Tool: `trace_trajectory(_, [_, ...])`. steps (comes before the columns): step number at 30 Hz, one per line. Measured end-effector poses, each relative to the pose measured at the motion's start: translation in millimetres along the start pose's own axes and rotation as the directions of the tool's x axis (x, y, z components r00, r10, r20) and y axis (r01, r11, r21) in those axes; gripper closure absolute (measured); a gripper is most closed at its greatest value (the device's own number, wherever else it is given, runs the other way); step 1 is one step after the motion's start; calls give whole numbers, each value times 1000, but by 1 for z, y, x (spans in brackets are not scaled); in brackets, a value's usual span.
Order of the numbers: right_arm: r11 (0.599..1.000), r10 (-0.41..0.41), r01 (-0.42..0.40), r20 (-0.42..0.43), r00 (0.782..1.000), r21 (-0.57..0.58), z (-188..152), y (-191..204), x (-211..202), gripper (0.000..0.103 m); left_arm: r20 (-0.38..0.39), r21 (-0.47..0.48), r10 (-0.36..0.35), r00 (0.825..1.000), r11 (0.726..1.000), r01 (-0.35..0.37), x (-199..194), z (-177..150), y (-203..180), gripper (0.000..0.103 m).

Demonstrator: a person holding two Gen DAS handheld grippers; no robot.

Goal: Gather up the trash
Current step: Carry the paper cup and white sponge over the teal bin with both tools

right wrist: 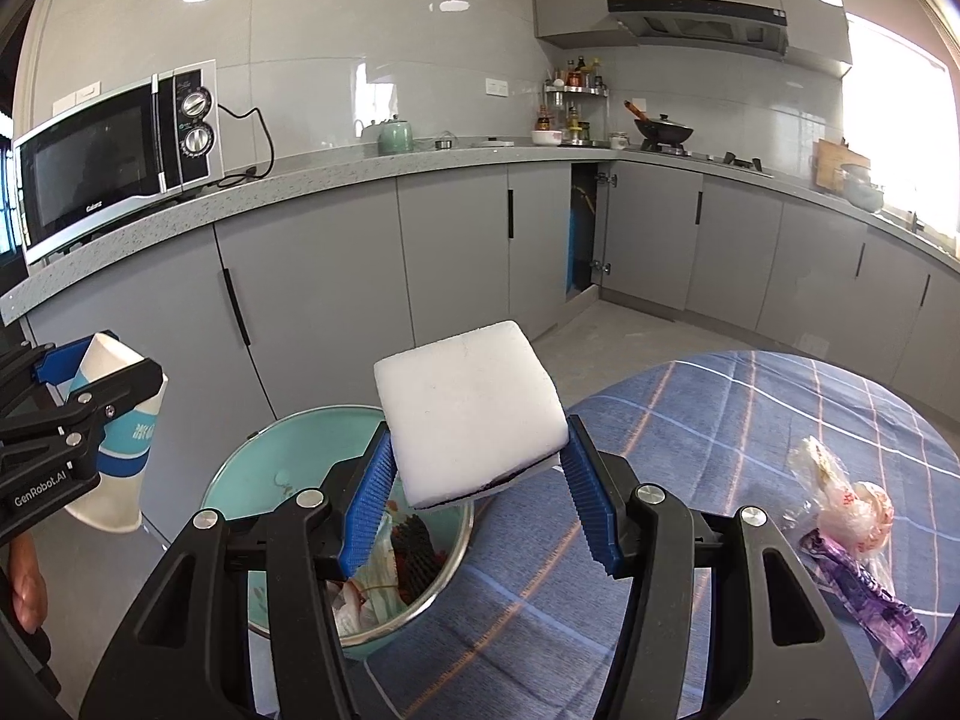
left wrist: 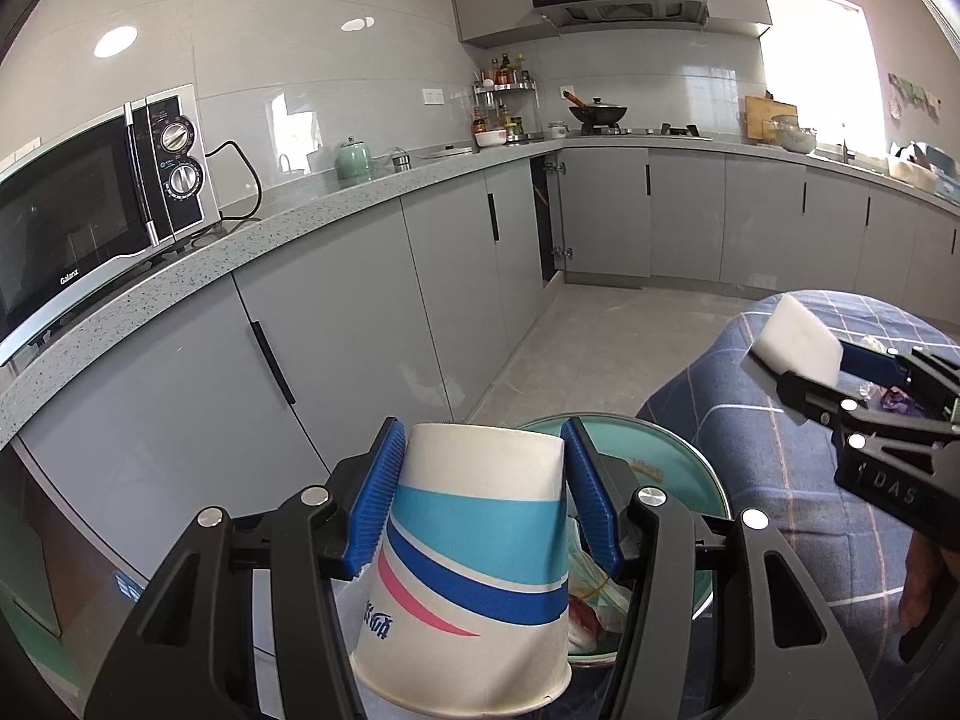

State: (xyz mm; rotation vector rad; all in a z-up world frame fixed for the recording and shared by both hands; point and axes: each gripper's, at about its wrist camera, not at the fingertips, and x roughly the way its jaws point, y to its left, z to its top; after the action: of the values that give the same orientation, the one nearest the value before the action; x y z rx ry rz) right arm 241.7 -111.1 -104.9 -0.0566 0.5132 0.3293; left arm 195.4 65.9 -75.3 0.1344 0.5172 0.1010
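Observation:
My left gripper (left wrist: 480, 498) is shut on a white paper cup (left wrist: 474, 546) with blue and pink stripes, held upside down above the teal trash bin (left wrist: 672, 468). It also shows in the right wrist view (right wrist: 117, 438). My right gripper (right wrist: 477, 498) is shut on a white foam block (right wrist: 468, 408), held over the bin's (right wrist: 270, 462) right edge; the block also shows in the left wrist view (left wrist: 798, 339). The bin holds crumpled wrappers (right wrist: 384, 588). A plastic bag (right wrist: 852, 504) and a purple wrapper (right wrist: 870, 606) lie on the blue checked tablecloth (right wrist: 720, 420).
Grey cabinets (right wrist: 336, 276) and a speckled countertop (right wrist: 288, 186) run along the left and back. A microwave (right wrist: 114, 162), a green kettle (right wrist: 395, 135) and a wok on the stove (right wrist: 663, 132) stand on it. One corner cabinet door (right wrist: 585, 234) is ajar.

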Motion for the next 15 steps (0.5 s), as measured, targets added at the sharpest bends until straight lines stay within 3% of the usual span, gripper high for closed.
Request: trace_trajectory(15, [999,29,-30,-18,999,-36,4,23,15,47,-13,-16,-2,1000,1000,2,7,1,8,49])
